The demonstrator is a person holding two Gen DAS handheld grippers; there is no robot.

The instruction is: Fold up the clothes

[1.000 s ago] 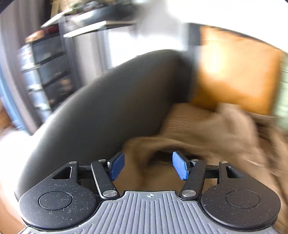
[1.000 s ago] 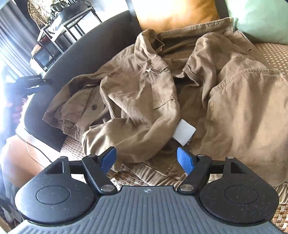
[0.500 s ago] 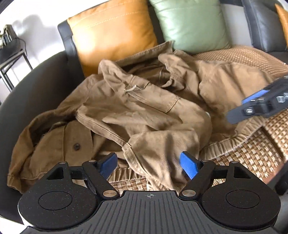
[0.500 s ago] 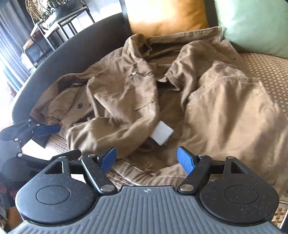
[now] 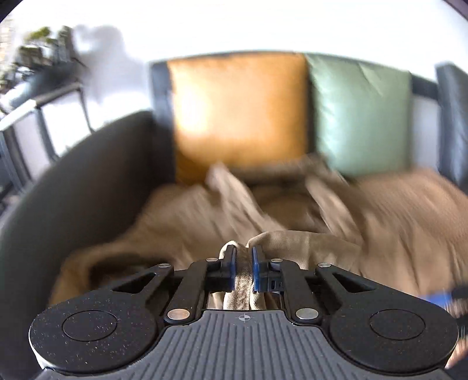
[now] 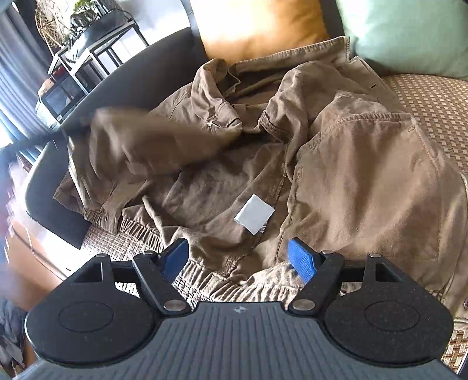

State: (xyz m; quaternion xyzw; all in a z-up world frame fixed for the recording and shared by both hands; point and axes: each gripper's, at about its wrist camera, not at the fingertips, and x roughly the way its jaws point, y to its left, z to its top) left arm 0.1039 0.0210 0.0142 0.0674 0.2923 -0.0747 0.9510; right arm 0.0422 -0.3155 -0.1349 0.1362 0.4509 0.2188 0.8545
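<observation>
A dark sofa (image 6: 140, 73) is carrying a rumpled brown jacket (image 6: 365, 175), lying on its woven seat (image 6: 438, 102) just before an orange cushion (image 6: 257, 26) and a green cushion (image 6: 409, 32).

Hemmed in by dark sofa armrest (image 6: 122, 84) at left, orange cushion (image 6: 257, 26) and green cushion (image 6: 409, 32) behind; open woven seat (image 6: 438, 111) at right.

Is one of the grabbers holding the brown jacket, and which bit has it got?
The left gripper has just closed on a bunched fold of the brown jacket; which part of it cannot be told. The right gripper is open, holding nothing.
</observation>
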